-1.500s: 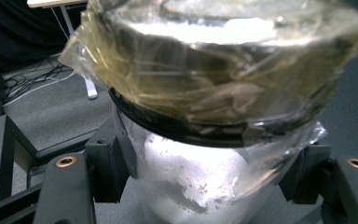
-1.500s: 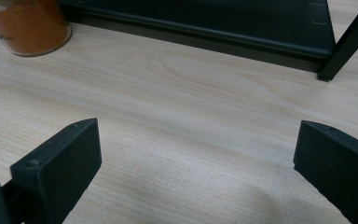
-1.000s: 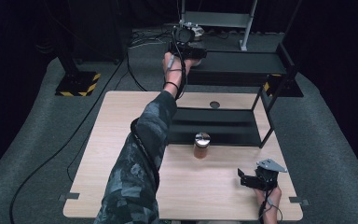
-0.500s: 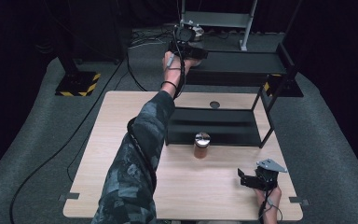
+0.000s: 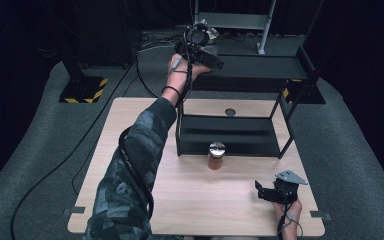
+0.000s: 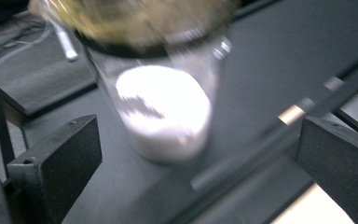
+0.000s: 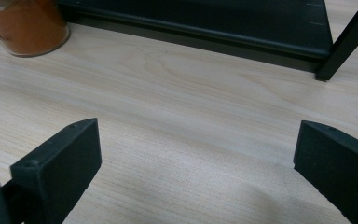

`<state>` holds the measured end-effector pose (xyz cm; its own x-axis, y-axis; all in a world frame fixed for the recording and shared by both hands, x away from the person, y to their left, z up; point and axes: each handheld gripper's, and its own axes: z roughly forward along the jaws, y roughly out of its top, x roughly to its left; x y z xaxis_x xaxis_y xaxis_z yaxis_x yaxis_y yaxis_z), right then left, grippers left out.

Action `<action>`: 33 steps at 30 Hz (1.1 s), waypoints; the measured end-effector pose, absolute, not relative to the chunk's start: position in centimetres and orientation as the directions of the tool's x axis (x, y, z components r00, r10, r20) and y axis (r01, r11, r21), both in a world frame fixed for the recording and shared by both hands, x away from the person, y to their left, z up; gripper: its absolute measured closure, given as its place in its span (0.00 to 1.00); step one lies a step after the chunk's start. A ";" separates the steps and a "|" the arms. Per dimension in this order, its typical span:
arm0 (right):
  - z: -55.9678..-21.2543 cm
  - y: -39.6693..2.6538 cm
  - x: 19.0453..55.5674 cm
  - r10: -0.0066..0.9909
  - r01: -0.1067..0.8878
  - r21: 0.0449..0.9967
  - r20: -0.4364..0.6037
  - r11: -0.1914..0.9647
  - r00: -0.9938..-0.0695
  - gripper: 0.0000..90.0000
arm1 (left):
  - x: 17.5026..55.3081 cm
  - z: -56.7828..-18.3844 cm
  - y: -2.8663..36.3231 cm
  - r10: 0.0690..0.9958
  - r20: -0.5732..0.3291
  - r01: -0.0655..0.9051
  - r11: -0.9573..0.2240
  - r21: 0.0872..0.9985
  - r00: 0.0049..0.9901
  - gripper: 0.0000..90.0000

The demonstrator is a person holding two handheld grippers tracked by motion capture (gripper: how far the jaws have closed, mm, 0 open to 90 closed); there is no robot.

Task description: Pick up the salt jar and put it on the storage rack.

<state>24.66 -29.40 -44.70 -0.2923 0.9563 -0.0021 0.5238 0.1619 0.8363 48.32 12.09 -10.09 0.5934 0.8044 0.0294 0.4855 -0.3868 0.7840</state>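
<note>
**Left tongs let go of a jar on the rack's top shelf**

The left tongs [image 5: 215, 62] are up at the top shelf [image 5: 260, 72] of the black rack [image 5: 285, 107], at its left end. Their jaws have just been opening and now stand wide apart. In the left gripper view a clear jar [image 6: 161, 93] stands on the shelf between and just beyond the two jaws, and neither pad touches it. The jar is glass or clear plastic, upright, with a blurred gold-toned lid on top and a white powder filling its lower part. The picture is smeared by motion, so finer detail on the jar cannot be told.

The right tongs [image 5: 266, 192] are low over the worktop [image 5: 200, 200], in front of the rack's right end. Their jaws are spread wide with nothing between them but bare wood.

A second jar [image 5: 216, 156], filled with orange-brown powder and capped with a shiny silver lid, stands upright on the worktop just in front of the rack's lower shelf [image 5: 235, 135], near its middle.
</note>
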 end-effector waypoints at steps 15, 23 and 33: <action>-44.7 -29.4 24.7 0.956 0.524 0.836 -0.006 0.165 -0.293 0.00 | 42.1 -11.1 15.3 0.709 0.150 0.377 -0.527 0.761 0.689 0.00; -44.7 -29.4 24.6 0.957 0.523 0.837 -0.003 0.161 -0.289 0.00 | 37.7 -14.5 16.0 0.638 0.215 0.326 -0.619 0.715 0.739 0.00; -44.7 -29.4 24.6 0.958 0.525 0.837 0.001 0.156 -0.288 0.00 | 33.9 -22.0 16.7 0.597 0.215 0.367 -0.697 0.616 0.773 0.00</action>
